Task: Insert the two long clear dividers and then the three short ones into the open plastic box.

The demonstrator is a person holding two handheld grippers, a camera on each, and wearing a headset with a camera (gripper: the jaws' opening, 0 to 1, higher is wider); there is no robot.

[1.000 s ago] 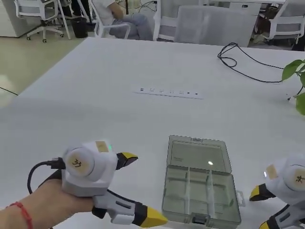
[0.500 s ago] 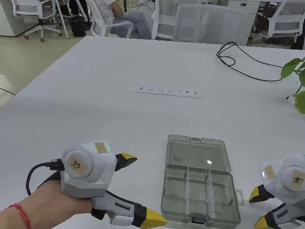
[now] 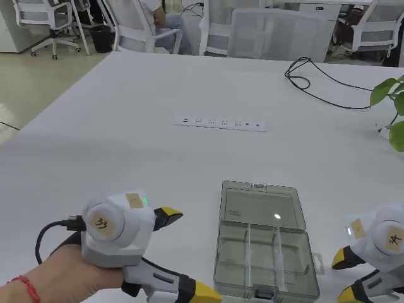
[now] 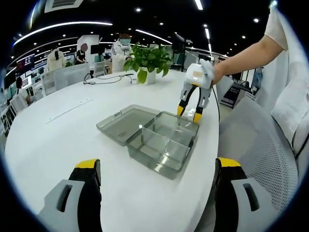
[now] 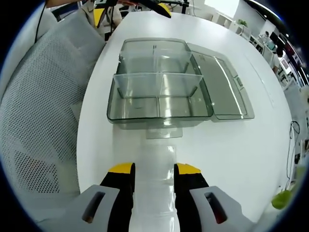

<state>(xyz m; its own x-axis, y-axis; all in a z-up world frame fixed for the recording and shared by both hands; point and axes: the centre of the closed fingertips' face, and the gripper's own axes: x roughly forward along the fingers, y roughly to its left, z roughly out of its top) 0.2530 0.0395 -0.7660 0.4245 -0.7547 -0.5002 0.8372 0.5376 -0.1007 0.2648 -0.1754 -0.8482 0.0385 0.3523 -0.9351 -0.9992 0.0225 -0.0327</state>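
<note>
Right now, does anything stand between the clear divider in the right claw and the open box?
Nothing visible does. The right claw holds the clear divider pointing at the open box's near wall, with bare white table beside them.

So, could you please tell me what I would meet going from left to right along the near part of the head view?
left gripper → open plastic box → right gripper, which grips a clear divider
</note>
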